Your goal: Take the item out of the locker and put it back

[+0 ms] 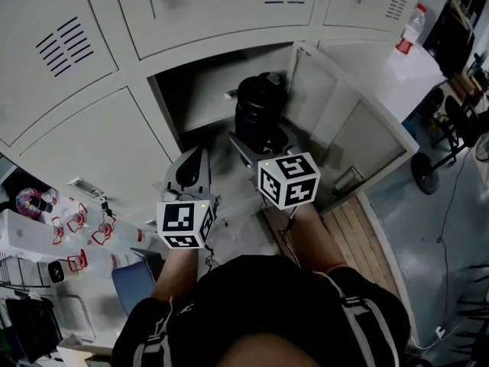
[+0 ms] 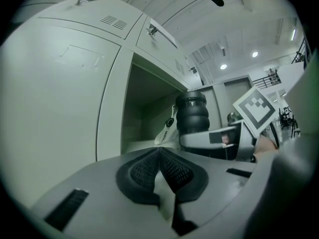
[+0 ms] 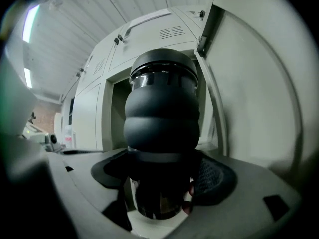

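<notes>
A black ribbed bottle [image 1: 261, 109] stands upright in the mouth of the open locker compartment [image 1: 205, 90]. My right gripper [image 1: 257, 142] is shut on the bottle's lower body; in the right gripper view the bottle [image 3: 162, 128] fills the space between the pads [image 3: 217, 176]. To the left of it and nearer to me, my left gripper [image 1: 192, 168] is shut with nothing in it, its pads [image 2: 174, 171] pressed together. From the left gripper view the bottle [image 2: 193, 114] shows ahead on the right, with a white strap [image 2: 166, 131] hanging beside it.
The locker door [image 1: 348, 121] is swung open to the right. Shut locker doors [image 1: 84, 140] lie to the left and above. A plastic water bottle [image 1: 411, 27] stands at the upper right. Red-marked clutter [image 1: 76, 220] covers a table at the left.
</notes>
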Motion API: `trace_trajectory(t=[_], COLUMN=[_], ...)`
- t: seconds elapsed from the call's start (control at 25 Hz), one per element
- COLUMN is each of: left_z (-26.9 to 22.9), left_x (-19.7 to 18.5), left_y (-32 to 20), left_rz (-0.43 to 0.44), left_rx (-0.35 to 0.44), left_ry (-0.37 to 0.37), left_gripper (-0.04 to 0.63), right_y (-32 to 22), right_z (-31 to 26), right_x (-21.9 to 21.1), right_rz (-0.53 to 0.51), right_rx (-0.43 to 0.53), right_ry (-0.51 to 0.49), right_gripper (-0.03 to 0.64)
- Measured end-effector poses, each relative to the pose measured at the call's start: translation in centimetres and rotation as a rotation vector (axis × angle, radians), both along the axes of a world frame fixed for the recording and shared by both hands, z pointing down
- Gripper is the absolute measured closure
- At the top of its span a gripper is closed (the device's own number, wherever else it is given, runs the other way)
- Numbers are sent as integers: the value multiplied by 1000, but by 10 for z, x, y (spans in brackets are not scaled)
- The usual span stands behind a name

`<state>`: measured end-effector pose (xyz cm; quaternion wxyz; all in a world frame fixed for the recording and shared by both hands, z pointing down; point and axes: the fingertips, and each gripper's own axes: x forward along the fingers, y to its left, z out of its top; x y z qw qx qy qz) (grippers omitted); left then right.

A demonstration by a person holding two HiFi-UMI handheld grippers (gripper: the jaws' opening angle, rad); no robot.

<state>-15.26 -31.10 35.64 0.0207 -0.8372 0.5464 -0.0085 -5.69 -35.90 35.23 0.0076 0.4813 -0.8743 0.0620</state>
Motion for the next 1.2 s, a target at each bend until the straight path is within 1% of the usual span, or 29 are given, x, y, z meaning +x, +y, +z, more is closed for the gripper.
trace_trajectory(t=[0.2, 0.44, 0.56, 0.68, 0.76, 0.92, 1.04, 1.12, 1.2], left_z=[0, -6, -7, -6, -7, -8, -7, -8, -8], left_x=[-10, -20, -28, -38, -43, -50, -54, -56, -59], left_y=[0, 4, 5, 4, 4, 6, 7, 6, 7], left_rz=[-20, -36, -50, -67, -75, -83, -89, -92, -95], left_rx=[1, 21, 24, 21, 22, 25, 26, 27, 29], left_ry=[3, 3, 0, 2, 3, 6, 6, 4, 7], left_gripper=[583, 583, 583, 583, 583, 583, 583, 583, 583], right_y=[-14, -31, -43, -60, -70, -89, -101, -108, -113], right_z=[-35, -49, -55, -57, -56, -57, -57, -54, -49], right_x=[-16, -36, -42, -47, -50, -54, -59, -63, -69], right_rz=[-40, -105, -97, -60, -34, 30, 71, 82, 78], right_rx=[13, -64, -81, -83, -75, -36, 0, 14, 17], right_ry=[-83, -209, -226, -197, -158, -54, 45, 110, 145], right_gripper=[225, 225, 225, 225, 225, 227, 227, 227, 227])
